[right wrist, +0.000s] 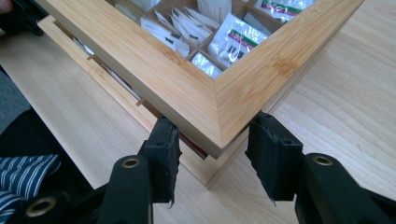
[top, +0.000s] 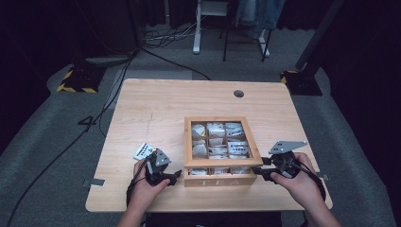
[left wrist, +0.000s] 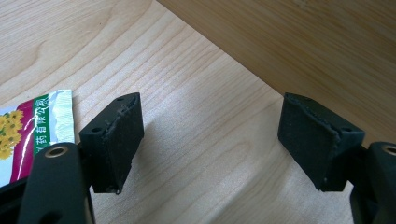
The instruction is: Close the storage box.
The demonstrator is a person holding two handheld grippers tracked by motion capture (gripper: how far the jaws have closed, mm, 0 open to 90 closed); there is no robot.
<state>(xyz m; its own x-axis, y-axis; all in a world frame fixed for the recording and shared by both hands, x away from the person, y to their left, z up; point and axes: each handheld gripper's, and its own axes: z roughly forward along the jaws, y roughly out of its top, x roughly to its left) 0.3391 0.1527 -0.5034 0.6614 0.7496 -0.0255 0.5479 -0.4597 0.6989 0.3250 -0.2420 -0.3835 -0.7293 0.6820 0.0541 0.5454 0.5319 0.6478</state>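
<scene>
Black rubber pads of the right gripper stood spread on either side of the near right corner of the framed lid, a pale bamboo frame with a clear pane. They looked slack around the wood, not clamped on it. That lid belonged to the square bamboo tea box with nine compartments of paper tea sachets, and a thin gap showed between lid and box at this corner, so it seemed slightly raised or not yet seated.

On the other side, the left gripper held its black pads wide apart over bare tabletop with nothing between them. It sat just beside the box's left wall. A white and magenta tea sachet with yellow flowers lay flat on the light wooden table at that gripper's outer side, near it and outside the box.

As a judgement, the work looked near its start or its end. Most sachets were stored in their compartments. One loose sachet was left out, and the lid was neither fully open nor fully down.
</scene>
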